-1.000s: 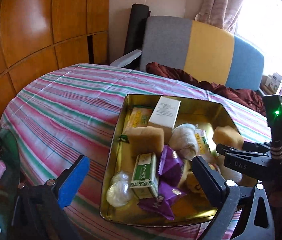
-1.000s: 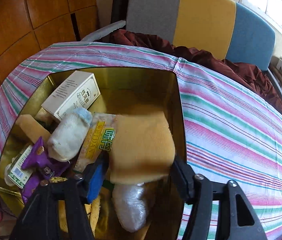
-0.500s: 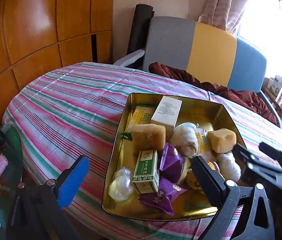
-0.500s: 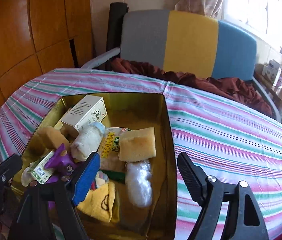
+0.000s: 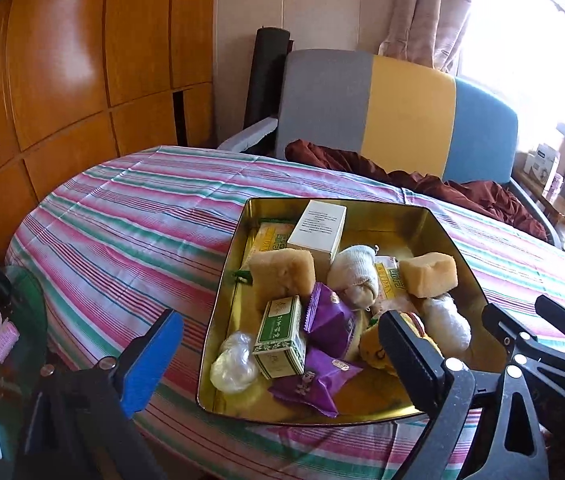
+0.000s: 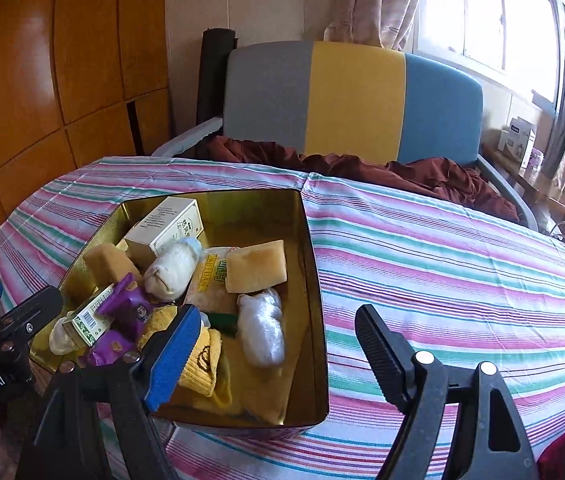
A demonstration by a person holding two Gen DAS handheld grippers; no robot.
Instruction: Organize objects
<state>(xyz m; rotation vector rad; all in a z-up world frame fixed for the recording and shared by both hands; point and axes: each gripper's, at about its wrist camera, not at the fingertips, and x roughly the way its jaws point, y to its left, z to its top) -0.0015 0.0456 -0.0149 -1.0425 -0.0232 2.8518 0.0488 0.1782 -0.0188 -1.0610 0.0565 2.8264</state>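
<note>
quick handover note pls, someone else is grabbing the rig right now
Left tongs: open, empty, over the near edge of the gold tin; jaws have just closed slightly.
Right tongs: open, empty, by the tin's right wall, clear of the items; jaws have just been opening.
Done: right sponge lies loose in the tin beside the rolled sock, white box, left sponge, green box, purple packets.
Left: none visible on the striped cloth; check whether anything needs tidying.

Bright daylight from the blown-out window (image 5: 522,40), glare on the wooden panels (image 5: 78,60), fisheye-bent dark corners.
</note>
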